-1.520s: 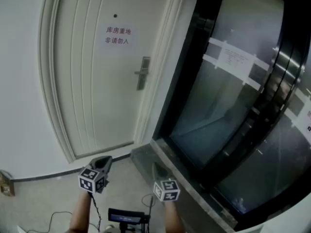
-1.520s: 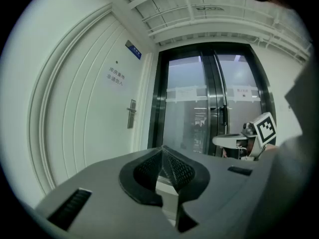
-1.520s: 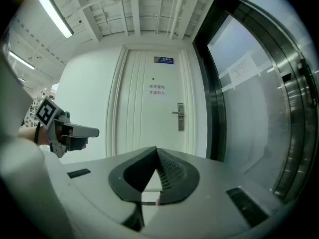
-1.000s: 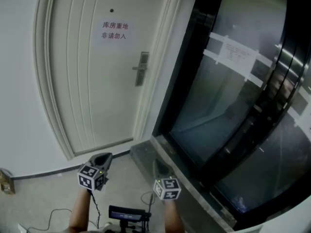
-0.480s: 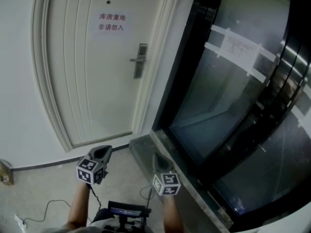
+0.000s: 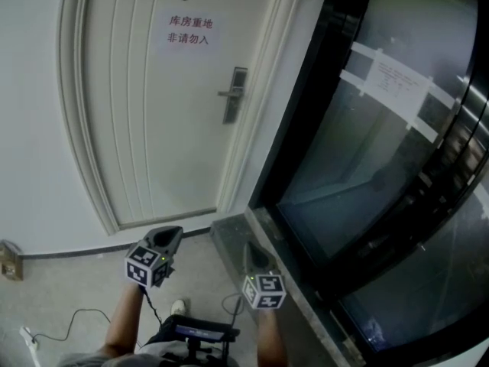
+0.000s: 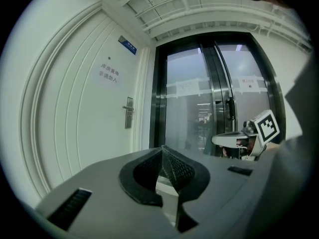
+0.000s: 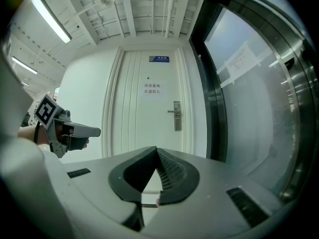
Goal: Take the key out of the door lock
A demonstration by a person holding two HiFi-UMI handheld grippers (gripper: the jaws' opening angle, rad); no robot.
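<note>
The white door (image 6: 153, 128) stands well ahead, with a metal lock plate and lever handle (image 6: 234, 95) on its right side. No key can be made out at this distance. My left gripper (image 6: 170, 235) and right gripper (image 6: 250, 249) are held low, side by side, far short of the door, both shut and empty. In the left gripper view the jaws (image 7: 162, 150) meet at their tip and the lock plate (image 7: 128, 112) is small and far off. The right gripper (image 8: 156, 150) points nearly straight at the lock plate (image 8: 176, 116).
A paper sign (image 6: 188, 35) hangs on the door. To the right is a black-framed glass door (image 6: 367, 151) with taped notices, above a dark stone threshold (image 6: 229, 232). A cable (image 6: 72, 323) lies on the floor and a wall socket (image 6: 9, 260) sits low at left.
The head view has shifted a little, so the door and lock plate sit slightly higher and further right. Both grippers stay low, shut and about where they were.
</note>
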